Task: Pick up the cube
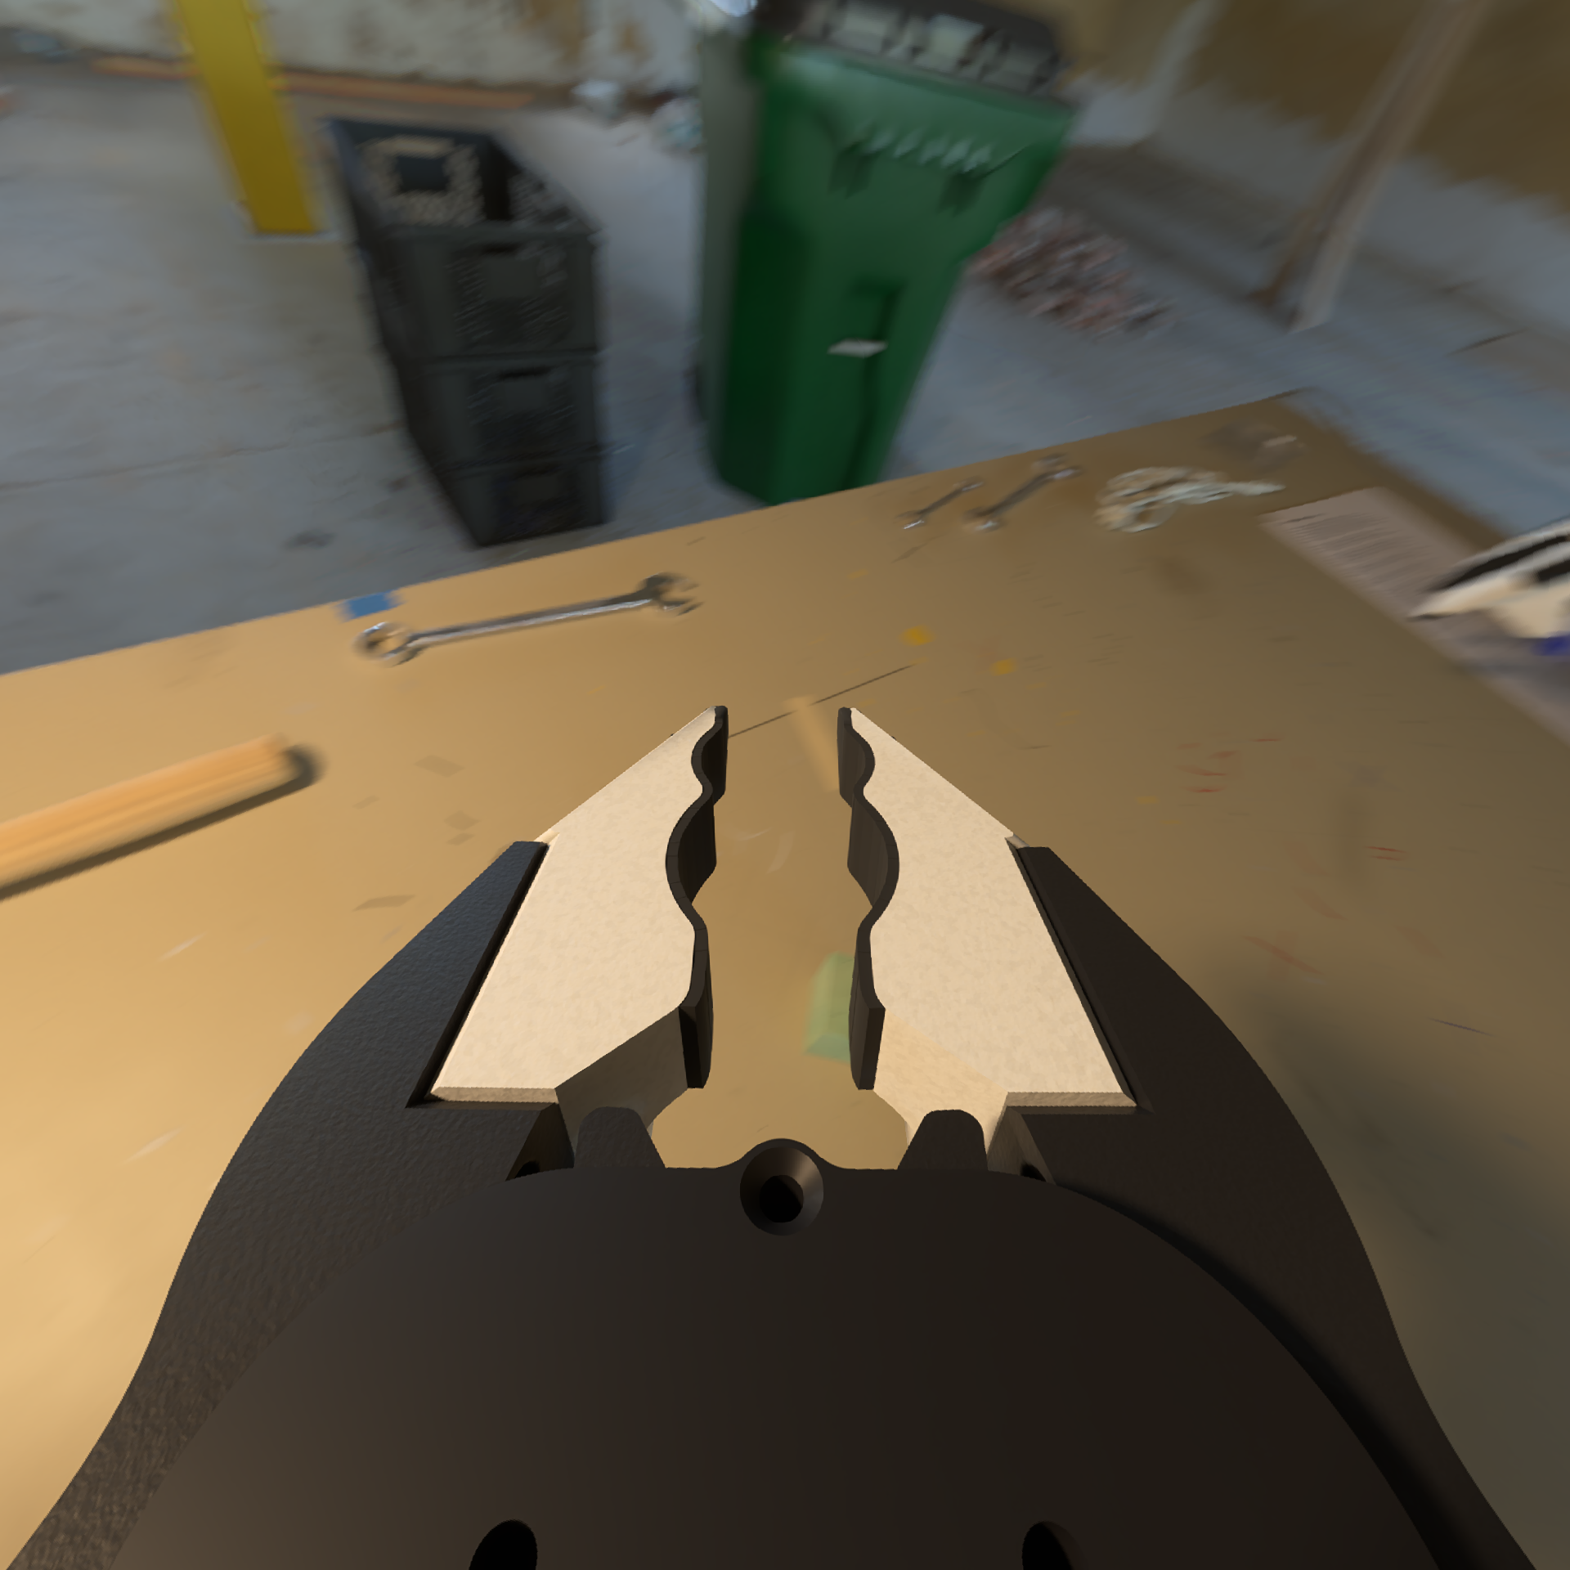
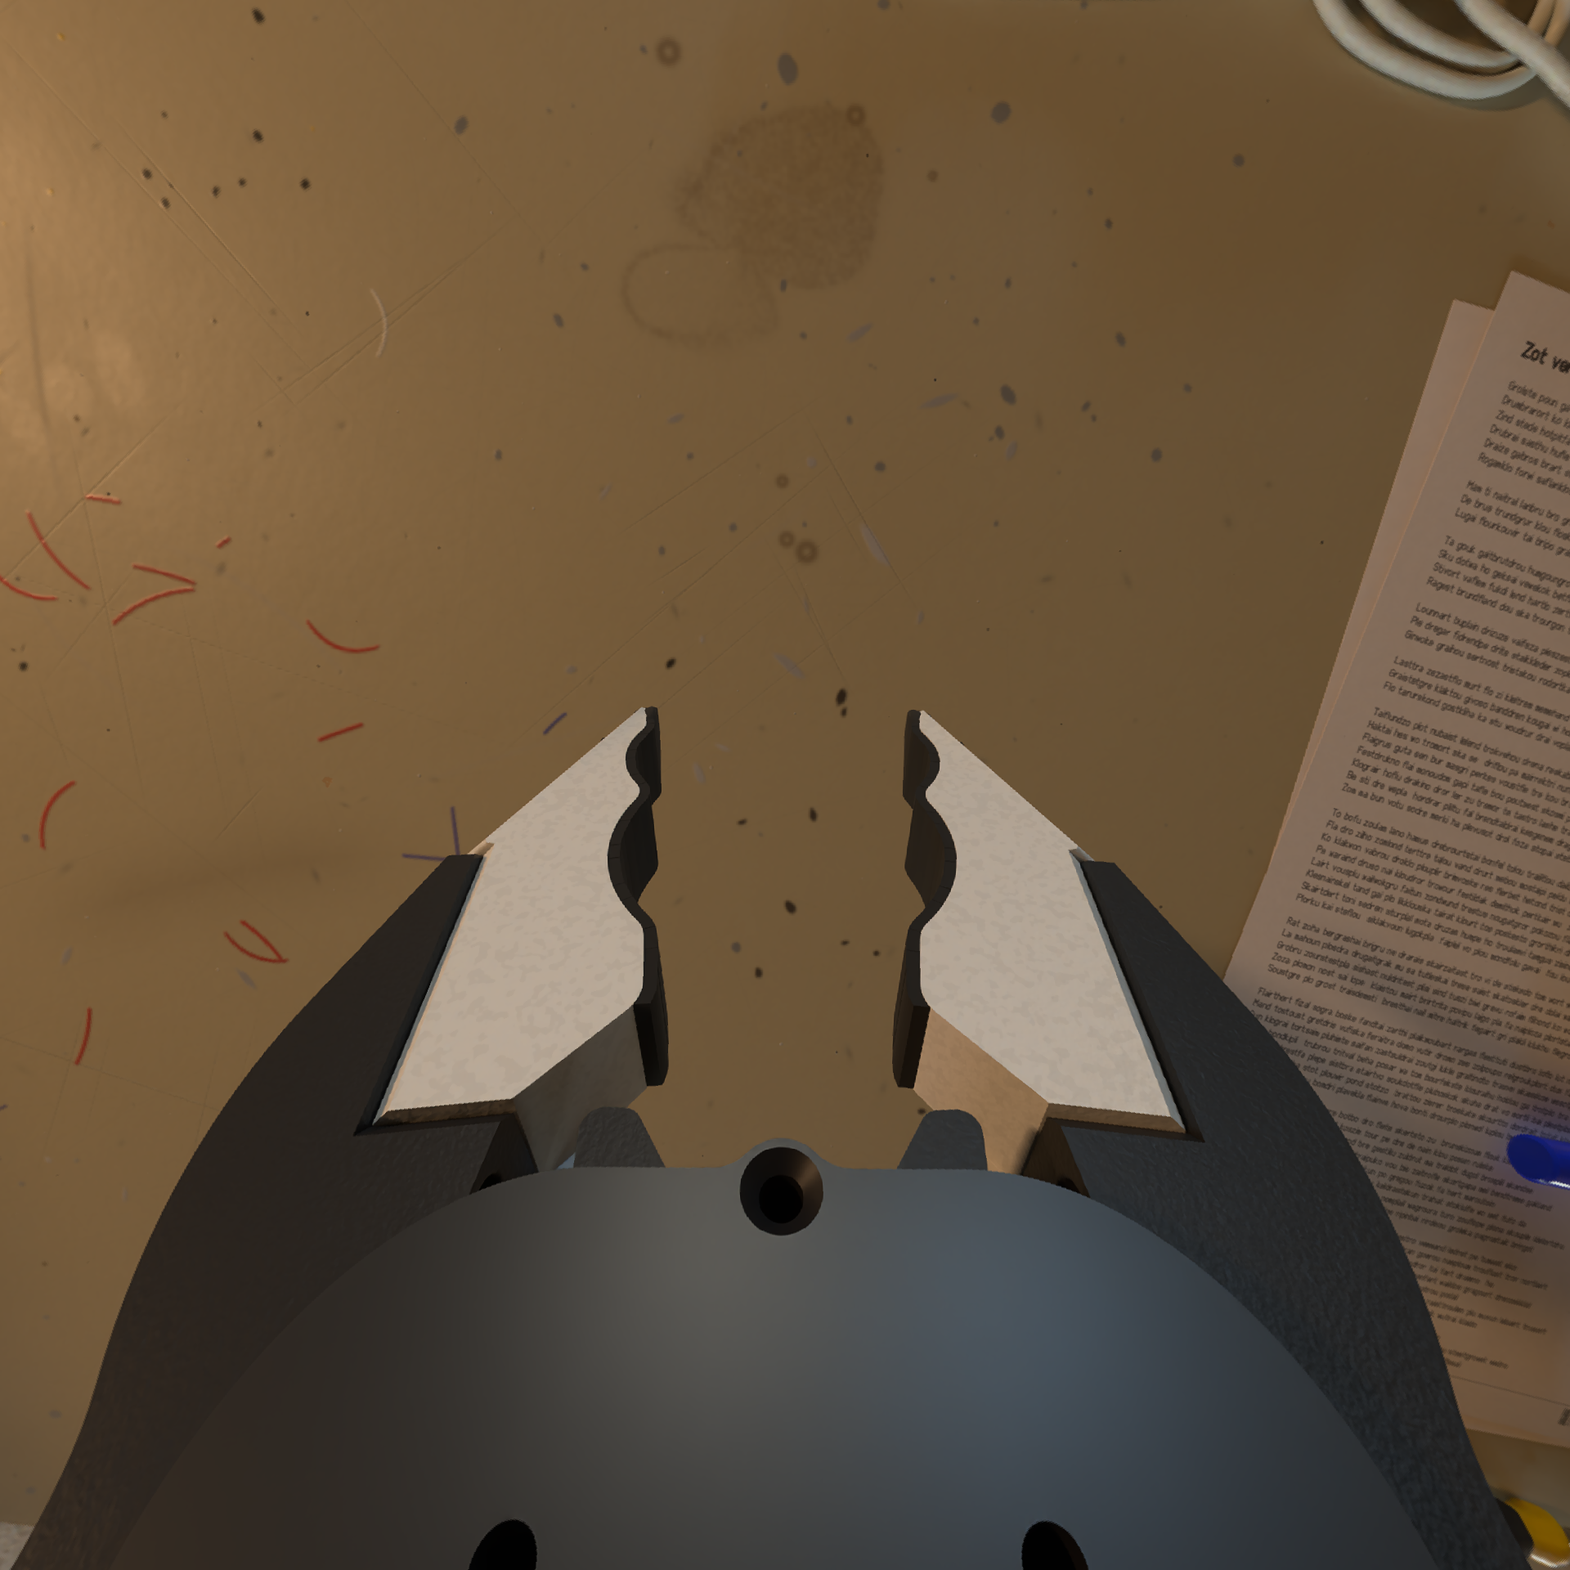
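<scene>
No cube shows clearly in either view. In the left wrist view my left gripper (image 1: 782, 714) hangs over the tan table (image 1: 1104, 807), jaws a narrow gap apart with nothing held. A blurred pale green patch (image 1: 828, 1007) lies on the table between its fingers; I cannot tell whether it is the cube. In the right wrist view my right gripper (image 2: 780, 714) points straight down at the bare, speckled tabletop (image 2: 510, 340), jaws wide apart and empty.
On the table lie a long wrench (image 1: 527, 616), a wooden stick (image 1: 144, 807), two small wrenches (image 1: 985, 497) and a coiled cable (image 1: 1172, 493). Beyond the far edge stand a green bin (image 1: 858, 272) and black crates (image 1: 484, 323). Printed sheets (image 2: 1444, 765) and a blue pen (image 2: 1538, 1157) lie right of the right gripper.
</scene>
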